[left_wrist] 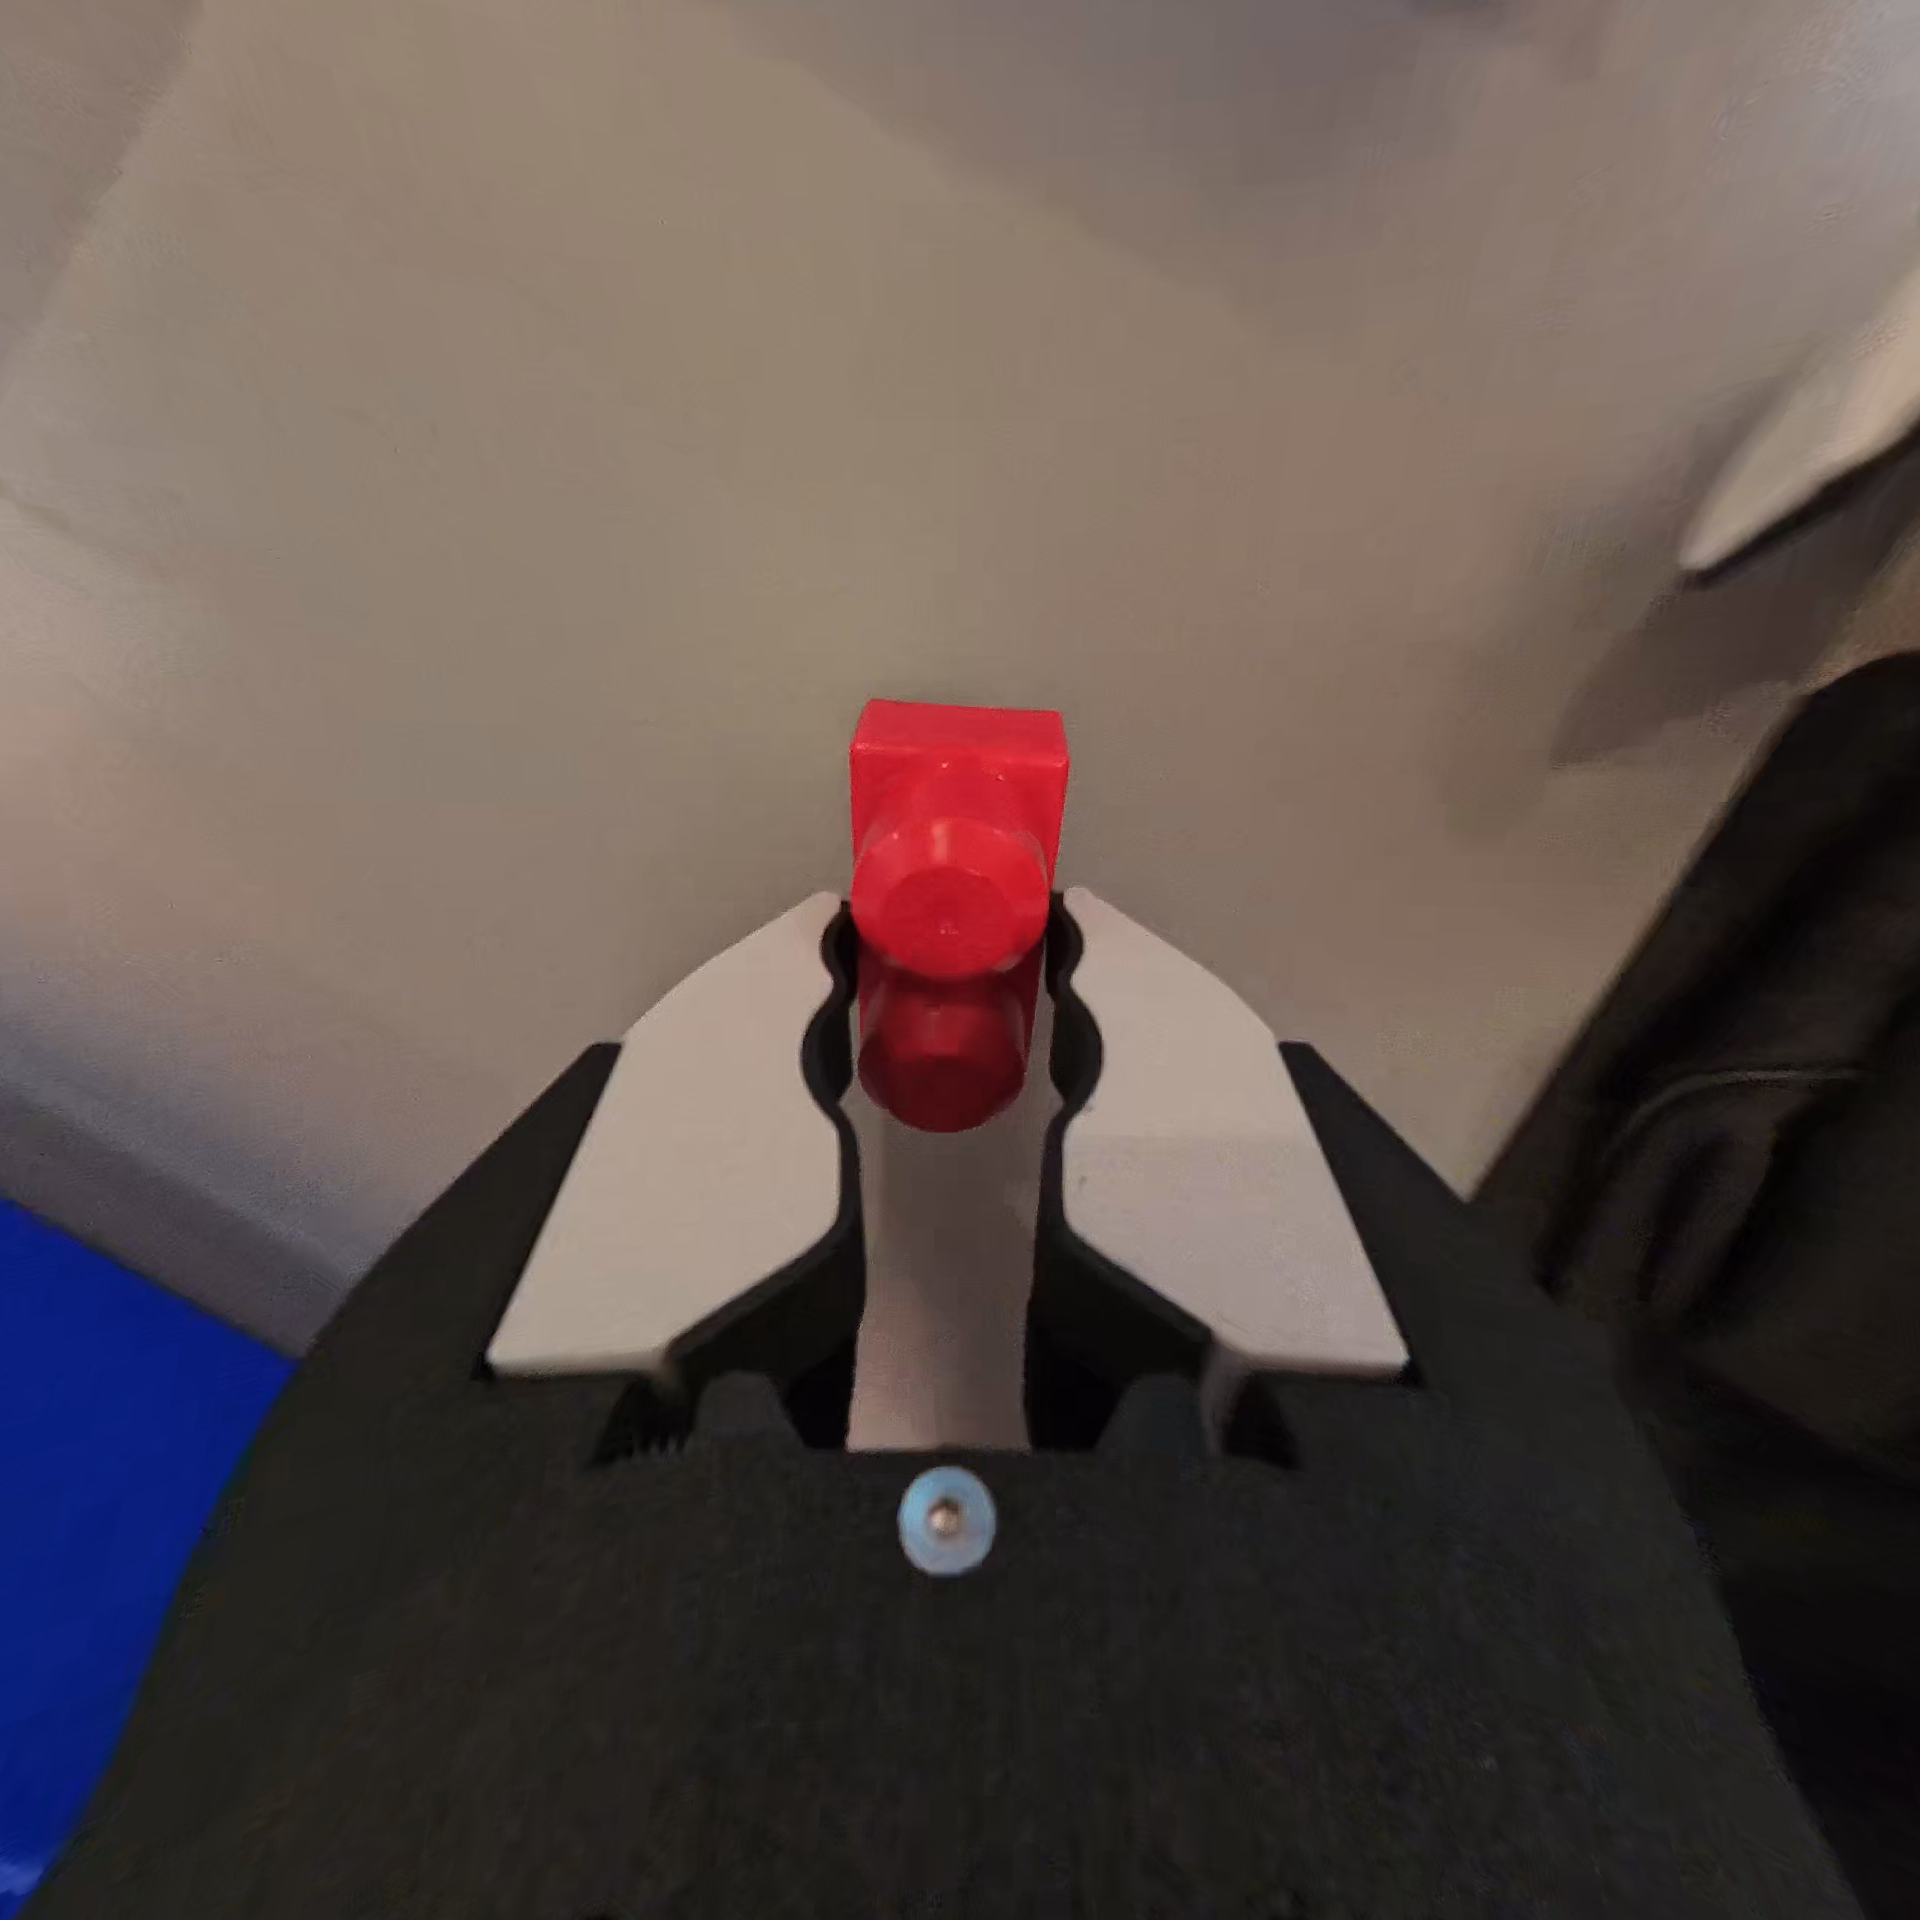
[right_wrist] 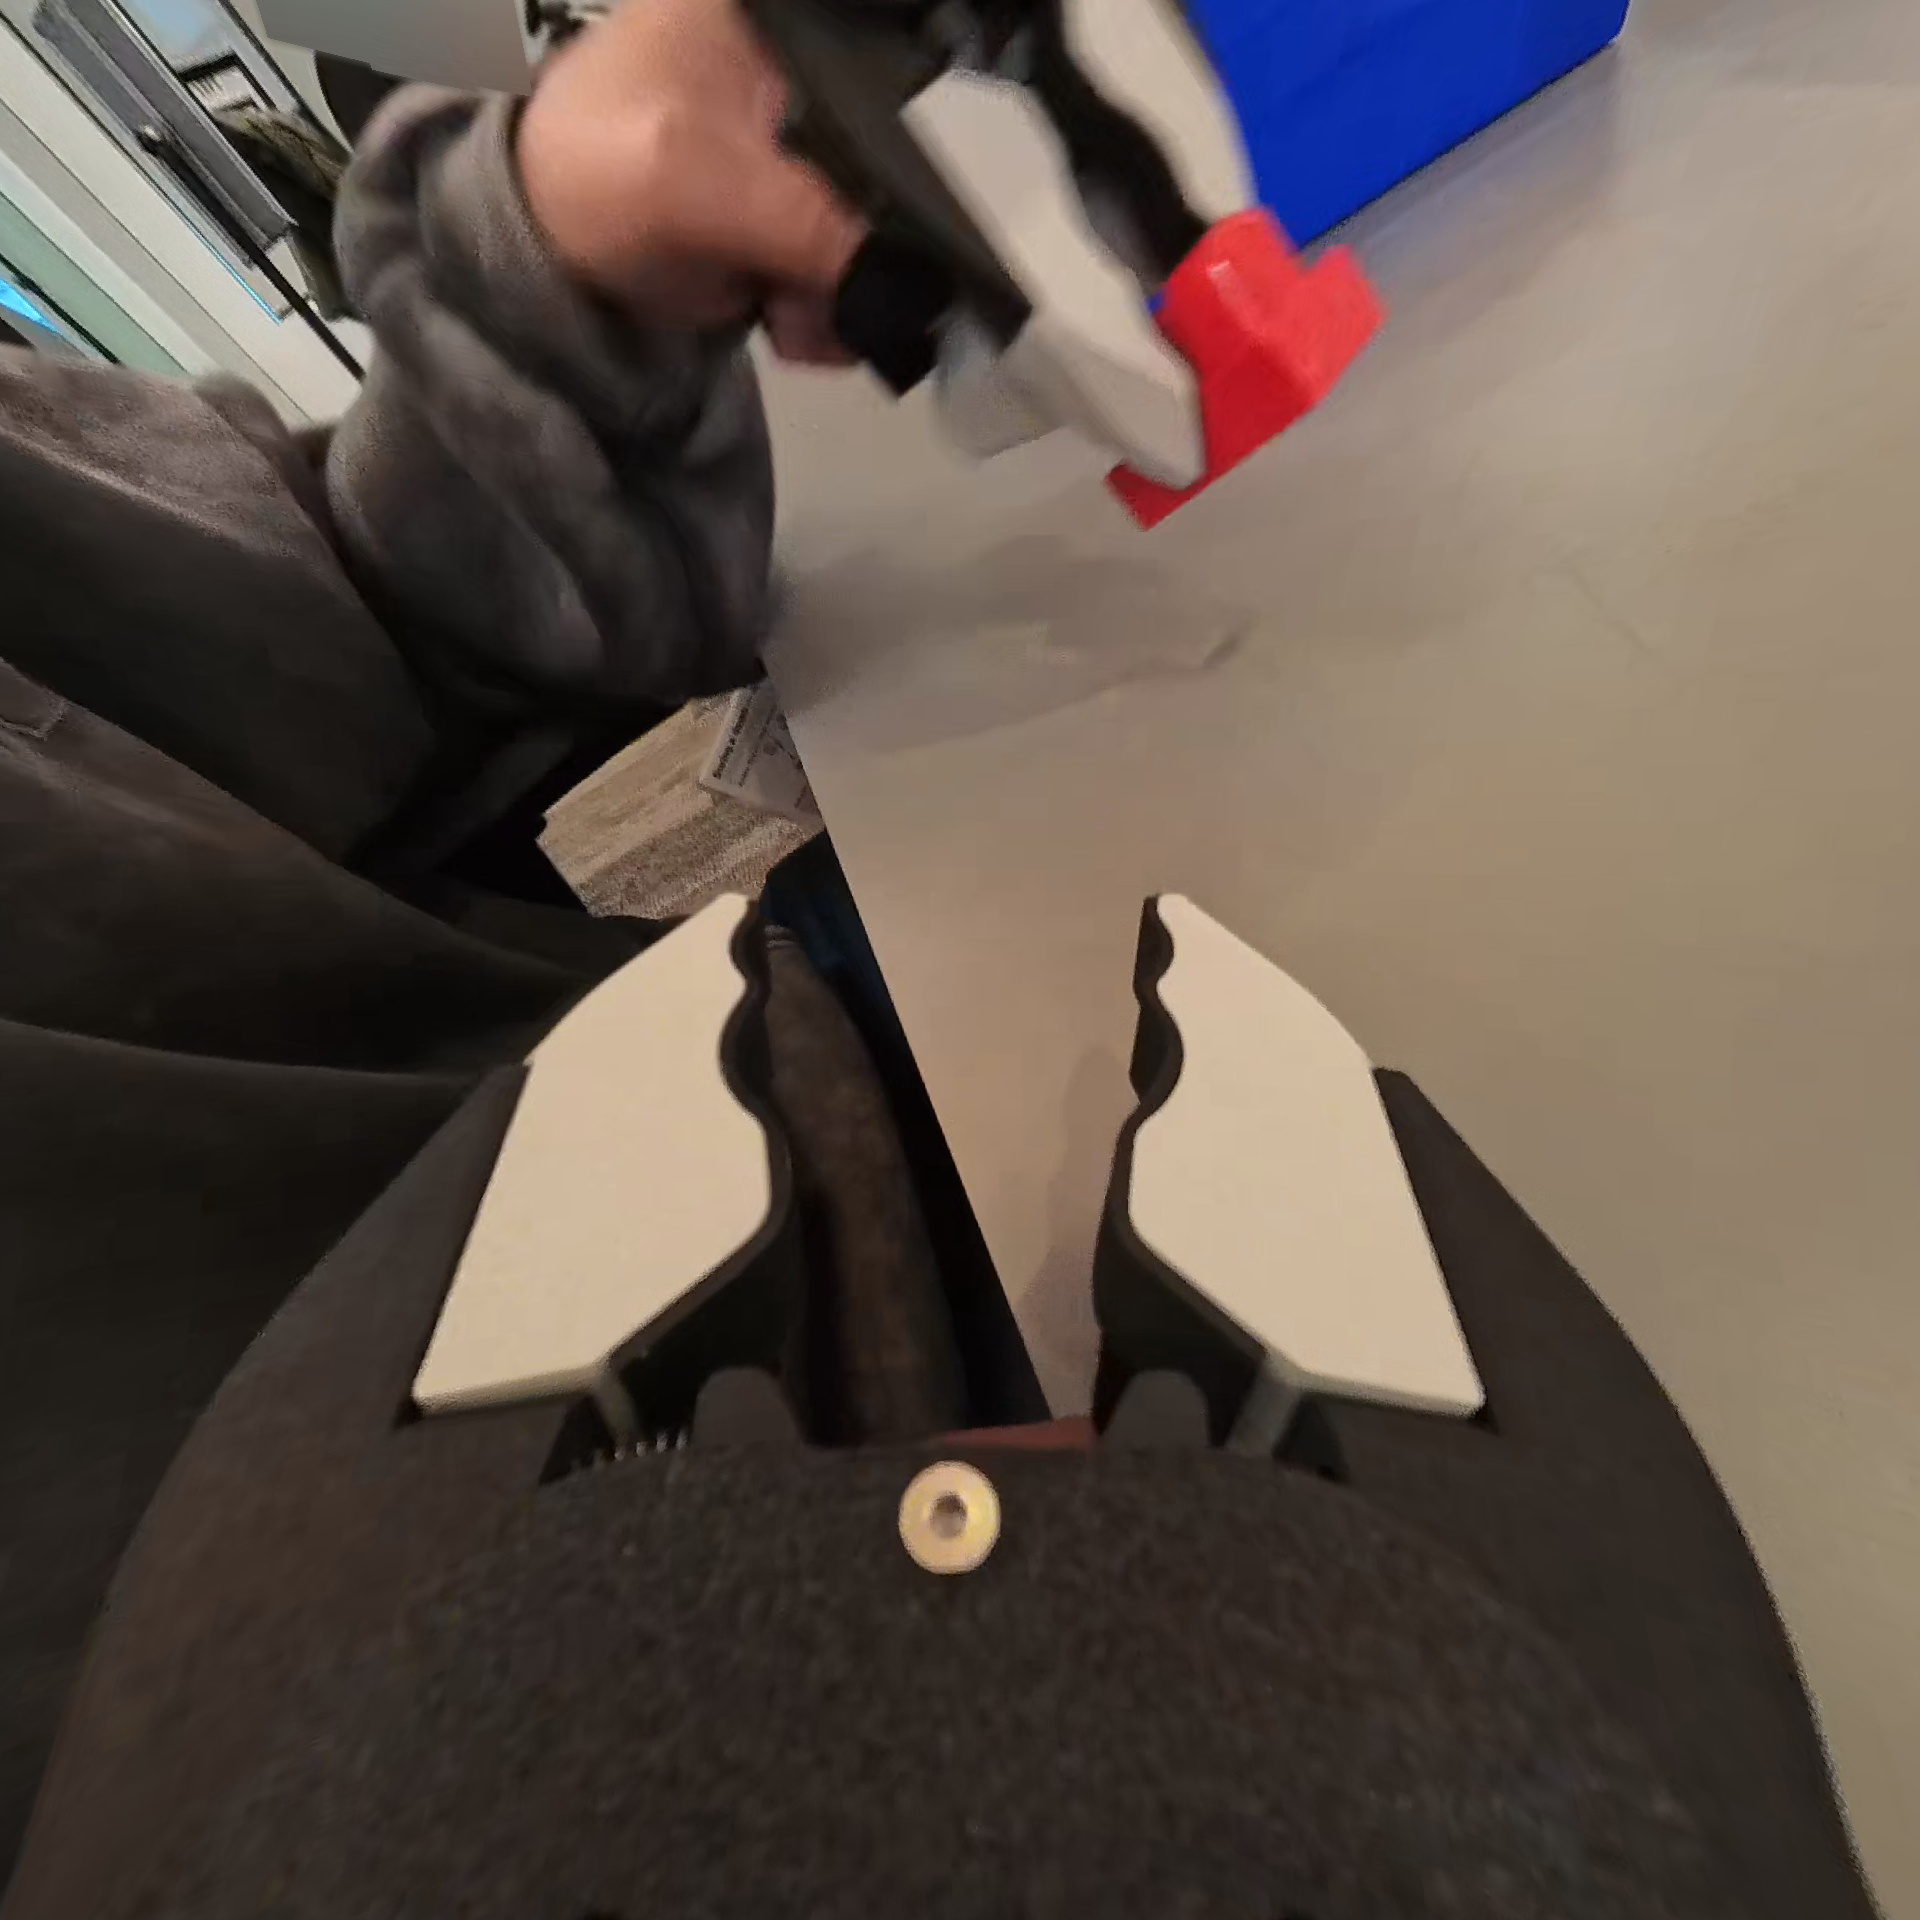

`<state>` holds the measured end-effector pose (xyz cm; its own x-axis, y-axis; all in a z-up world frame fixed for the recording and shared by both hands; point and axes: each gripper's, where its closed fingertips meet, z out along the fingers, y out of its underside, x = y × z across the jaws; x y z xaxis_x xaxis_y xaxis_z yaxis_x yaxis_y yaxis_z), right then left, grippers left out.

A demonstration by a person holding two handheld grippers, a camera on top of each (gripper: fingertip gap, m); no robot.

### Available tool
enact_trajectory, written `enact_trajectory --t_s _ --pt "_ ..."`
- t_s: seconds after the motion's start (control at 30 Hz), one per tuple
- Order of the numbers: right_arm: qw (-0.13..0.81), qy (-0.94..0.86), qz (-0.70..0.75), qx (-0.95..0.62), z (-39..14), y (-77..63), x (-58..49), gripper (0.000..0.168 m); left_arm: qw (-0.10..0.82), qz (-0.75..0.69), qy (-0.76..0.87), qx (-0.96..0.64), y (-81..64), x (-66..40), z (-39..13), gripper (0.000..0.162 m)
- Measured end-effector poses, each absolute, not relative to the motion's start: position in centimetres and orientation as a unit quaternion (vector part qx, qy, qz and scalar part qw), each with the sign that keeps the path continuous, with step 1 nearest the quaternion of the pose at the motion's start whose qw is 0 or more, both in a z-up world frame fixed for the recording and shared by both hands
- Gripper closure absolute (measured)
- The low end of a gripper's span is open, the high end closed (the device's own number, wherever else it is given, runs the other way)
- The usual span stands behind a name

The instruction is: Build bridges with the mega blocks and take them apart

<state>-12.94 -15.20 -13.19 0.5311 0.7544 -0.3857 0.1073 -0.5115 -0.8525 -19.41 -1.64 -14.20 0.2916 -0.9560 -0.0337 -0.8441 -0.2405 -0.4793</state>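
My left gripper (left_wrist: 948, 935) is shut on a red mega block (left_wrist: 951, 831) with two studs that face the camera; it holds the block above the pale grey table (left_wrist: 623, 468). In the right wrist view the left gripper (right_wrist: 1174, 384) shows at the top, held by a hand (right_wrist: 665, 177), with the same red block (right_wrist: 1268, 343) between its fingers, off the table. My right gripper (right_wrist: 943, 935) is open and empty, low over the table's near edge (right_wrist: 894, 1018).
A blue box (right_wrist: 1392, 94) stands on the table behind the red block; it also shows at the lower left of the left wrist view (left_wrist: 94, 1507). A person's grey sleeve (right_wrist: 520, 436) and dark clothing (right_wrist: 156, 831) lie left of the table edge. Dark fabric (left_wrist: 1787, 1039) lies at the right.
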Motion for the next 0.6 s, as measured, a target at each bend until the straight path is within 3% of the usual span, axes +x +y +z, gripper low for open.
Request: enact_trajectory --t_s 0.13,0.6 --pt "0.412 -0.287 0.382 -0.776 -13.3 -15.3 -13.3 0.101 0.126 -0.038 0.619 -0.775 3.0 -16.9 -16.2 0.128" --pt "0.421 -0.272 0.341 -0.795 -14.4 -15.0 -11.4 0.103 0.061 0.003 0.647 -0.760 7.7 -12.6 -19.0 0.128"
